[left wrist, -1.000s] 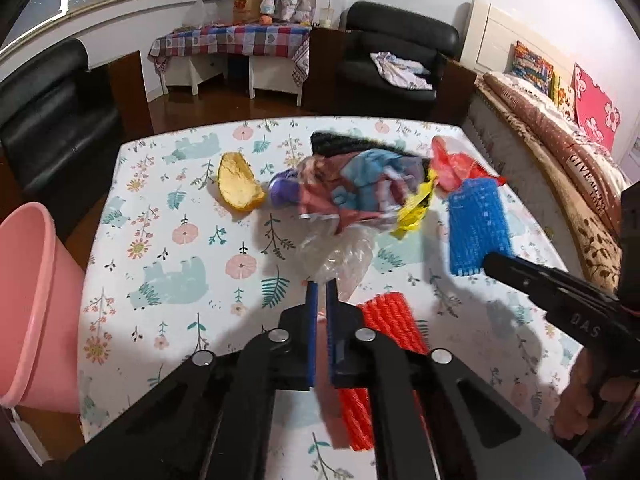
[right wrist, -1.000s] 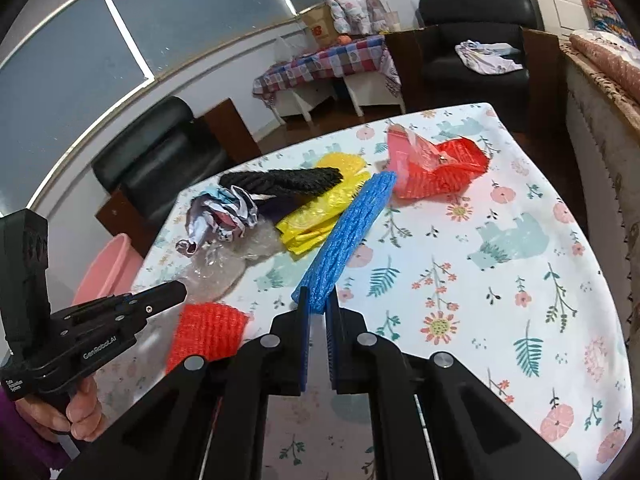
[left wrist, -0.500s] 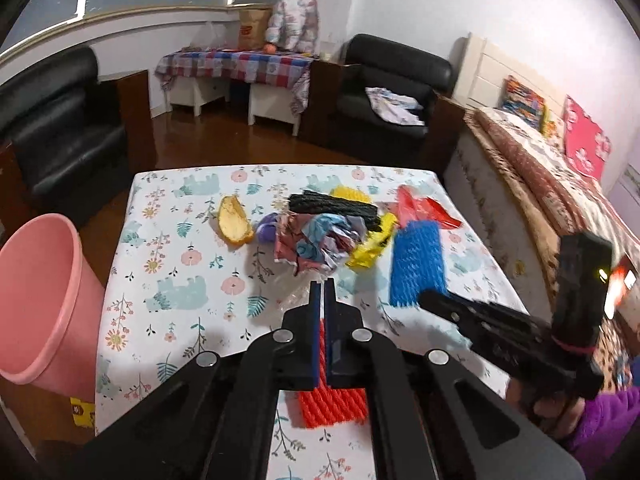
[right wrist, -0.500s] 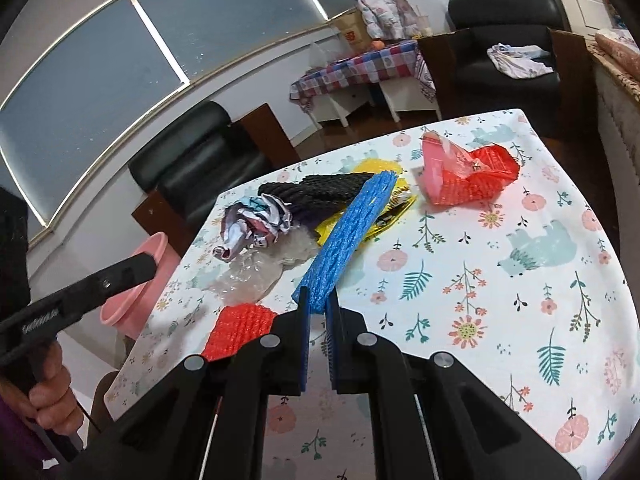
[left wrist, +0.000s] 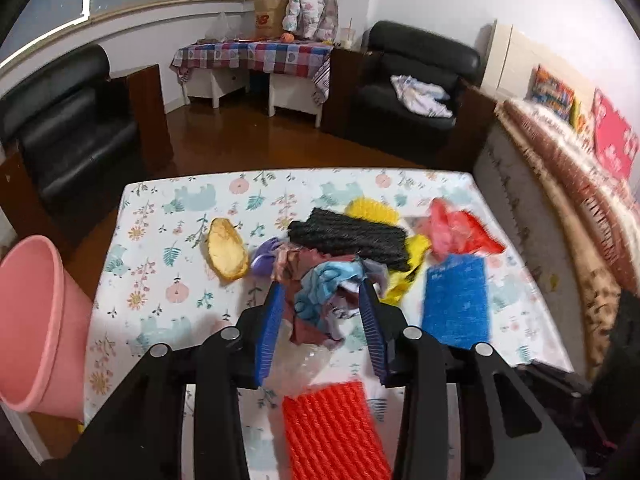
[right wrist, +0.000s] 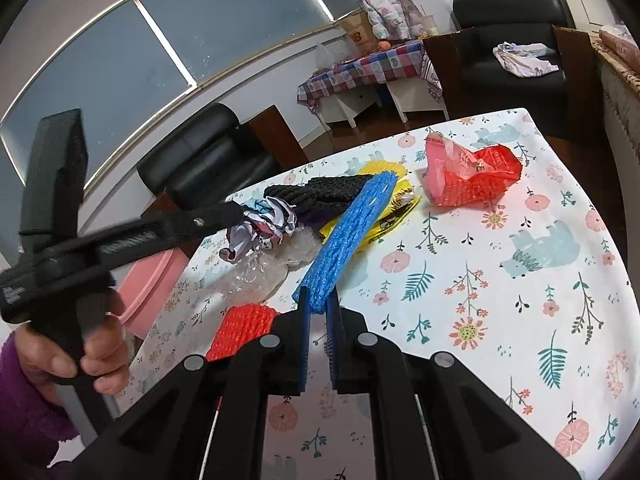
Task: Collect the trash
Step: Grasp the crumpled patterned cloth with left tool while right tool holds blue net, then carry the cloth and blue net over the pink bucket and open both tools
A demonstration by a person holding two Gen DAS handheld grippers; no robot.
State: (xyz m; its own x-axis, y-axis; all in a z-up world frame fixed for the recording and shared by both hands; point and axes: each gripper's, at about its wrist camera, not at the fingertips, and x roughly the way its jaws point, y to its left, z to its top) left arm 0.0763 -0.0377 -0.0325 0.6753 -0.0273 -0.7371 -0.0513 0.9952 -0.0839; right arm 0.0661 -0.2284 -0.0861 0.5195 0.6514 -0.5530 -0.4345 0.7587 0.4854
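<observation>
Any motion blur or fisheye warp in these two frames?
Left wrist view: moderate blur over the trash pile, the blue foam net smeared; the pink bin bows at the edge. Right wrist view: table trash sharp, but the left tool and the hand holding it are streaked; window frames curve strongly.

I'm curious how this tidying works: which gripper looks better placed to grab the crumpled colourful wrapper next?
Probably the left gripper: it's open, with the crumpled wrapper between its fingers. The right gripper is barely open by the blue foam net.
</observation>
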